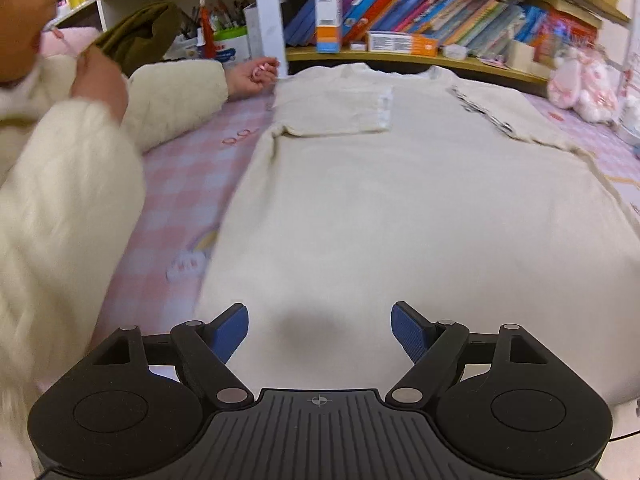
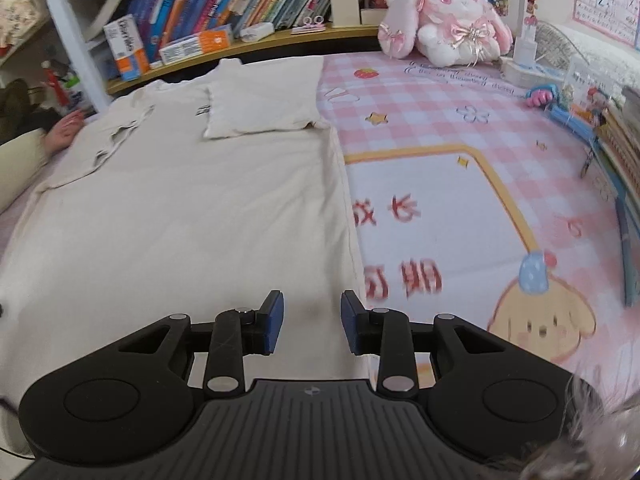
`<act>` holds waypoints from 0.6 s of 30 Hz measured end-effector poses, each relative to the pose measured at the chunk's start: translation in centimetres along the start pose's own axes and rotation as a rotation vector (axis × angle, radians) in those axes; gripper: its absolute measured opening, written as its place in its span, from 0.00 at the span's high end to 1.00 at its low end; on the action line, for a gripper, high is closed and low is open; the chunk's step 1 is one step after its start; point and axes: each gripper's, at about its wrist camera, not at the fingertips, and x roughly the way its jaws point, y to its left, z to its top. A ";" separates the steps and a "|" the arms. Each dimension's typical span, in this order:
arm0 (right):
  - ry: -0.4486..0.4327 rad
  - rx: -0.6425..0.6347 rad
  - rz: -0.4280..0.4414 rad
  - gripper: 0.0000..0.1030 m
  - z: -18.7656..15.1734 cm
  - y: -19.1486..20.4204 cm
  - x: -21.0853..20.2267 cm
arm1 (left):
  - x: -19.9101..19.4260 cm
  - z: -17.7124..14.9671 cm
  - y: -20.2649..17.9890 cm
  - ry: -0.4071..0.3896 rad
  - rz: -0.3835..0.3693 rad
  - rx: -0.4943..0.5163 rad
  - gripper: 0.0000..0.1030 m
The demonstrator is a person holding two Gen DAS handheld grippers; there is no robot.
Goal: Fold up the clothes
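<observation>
- Left wrist view, nearest: left gripper (image 1: 320, 336), blue pads spread wide, nothing between them, hovering over the near hem area of the cream soft-knit garment (image 1: 400, 208).
- Right wrist view: right gripper (image 2: 312, 322), pads parted to a moderate gap, holding nothing, sitting over the garment's right-hand edge near the hem.
- Garment lies flat, spread across the pink-and-white checked printed mat (image 2: 460, 128), both short sleeves folded inward over the chest; body is at full length.
- That lie fits a fold part done; what comes next I can't settle from here.
- Handling guess: light, limp, drapes and wrinkles easily, not slippery on the mat. Pinch at hem corners or side seams, a thin bite of cloth; lift both sides evenly or it sags.
- Mid: a person's fluffy white sleeve (image 1: 64, 184) left of the garment, hand (image 1: 252, 76) resting by the shoulder.
- Far: wooden shelf of colourful books (image 1: 420, 4), pink-and-white plush rabbit (image 2: 444, 20) at the mat's back.
</observation>
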 end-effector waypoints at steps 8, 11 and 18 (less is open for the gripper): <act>0.025 -0.034 0.064 0.66 -6.1 -1.1 -4.1 | -4.5 -6.0 -2.9 0.058 0.027 -0.011 0.22; 0.040 -0.039 0.079 0.63 -8.3 -1.5 -5.8 | -5.6 -7.3 -3.2 0.084 0.025 -0.020 0.22; 0.084 -0.040 0.056 0.59 -11.6 -3.6 -7.0 | -7.2 -9.3 -3.0 0.116 0.021 -0.037 0.21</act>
